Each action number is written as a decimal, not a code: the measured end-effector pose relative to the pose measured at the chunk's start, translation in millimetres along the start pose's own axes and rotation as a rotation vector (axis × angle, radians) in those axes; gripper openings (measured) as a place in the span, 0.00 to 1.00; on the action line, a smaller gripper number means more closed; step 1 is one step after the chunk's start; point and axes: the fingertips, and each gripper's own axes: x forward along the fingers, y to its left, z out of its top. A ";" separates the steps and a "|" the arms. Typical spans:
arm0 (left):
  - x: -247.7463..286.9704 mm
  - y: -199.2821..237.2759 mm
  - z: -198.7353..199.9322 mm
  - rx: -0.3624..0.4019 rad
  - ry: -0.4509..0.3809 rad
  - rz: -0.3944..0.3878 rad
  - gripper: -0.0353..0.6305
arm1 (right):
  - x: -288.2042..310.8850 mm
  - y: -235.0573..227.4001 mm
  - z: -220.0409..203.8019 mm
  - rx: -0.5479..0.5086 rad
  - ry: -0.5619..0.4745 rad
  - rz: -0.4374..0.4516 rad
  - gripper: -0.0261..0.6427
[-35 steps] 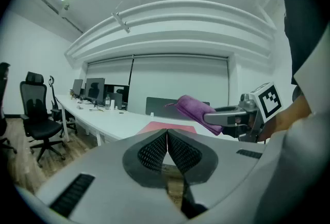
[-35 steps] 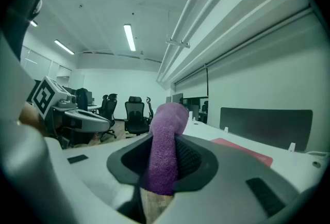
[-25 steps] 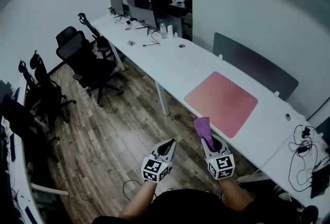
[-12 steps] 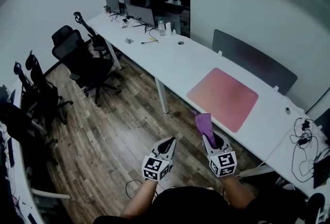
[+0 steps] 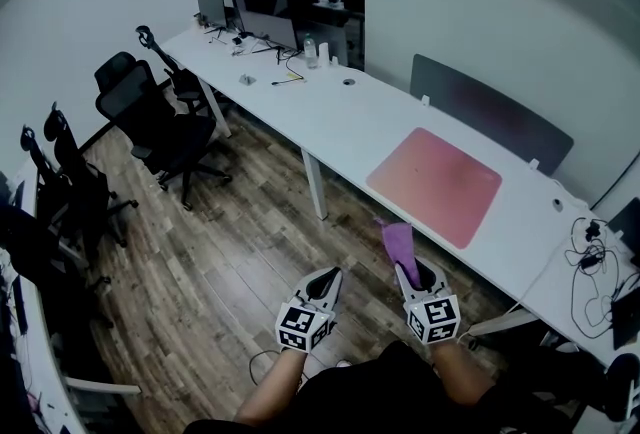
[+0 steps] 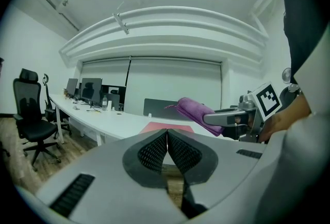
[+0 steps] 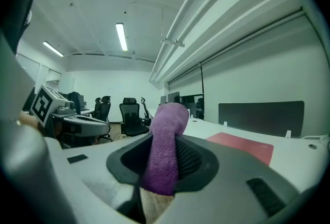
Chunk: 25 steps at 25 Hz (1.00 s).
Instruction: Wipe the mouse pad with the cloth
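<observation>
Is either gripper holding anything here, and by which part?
The right gripper is shut on the cloth, clamping its bunched lower part; the top end sticks out past the jaws. The left gripper is shut and empty.

text: none legible | brands: none | numbers: none | signs: none

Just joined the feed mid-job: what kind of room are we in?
Most likely an open office: a long white desk with monitors at its far end, black swivel chairs, and a pink mouse pad.
</observation>
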 end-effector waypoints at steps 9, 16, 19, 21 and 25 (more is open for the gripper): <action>12.9 15.1 -0.3 -0.005 0.005 0.013 0.09 | 21.7 -1.8 7.9 0.004 0.004 0.014 0.23; 50.8 33.8 7.7 -0.006 0.020 0.020 0.09 | 57.1 -26.0 23.1 -0.011 0.005 0.040 0.23; 72.0 41.9 15.2 0.004 0.022 0.020 0.09 | 74.6 -43.6 25.7 0.003 -0.001 0.038 0.23; 87.9 46.9 20.9 0.013 0.024 0.023 0.09 | 86.6 -57.1 26.7 0.008 -0.001 0.038 0.23; 120.4 59.1 32.1 0.022 0.028 0.039 0.09 | 110.6 -82.6 30.5 0.004 -0.006 0.045 0.23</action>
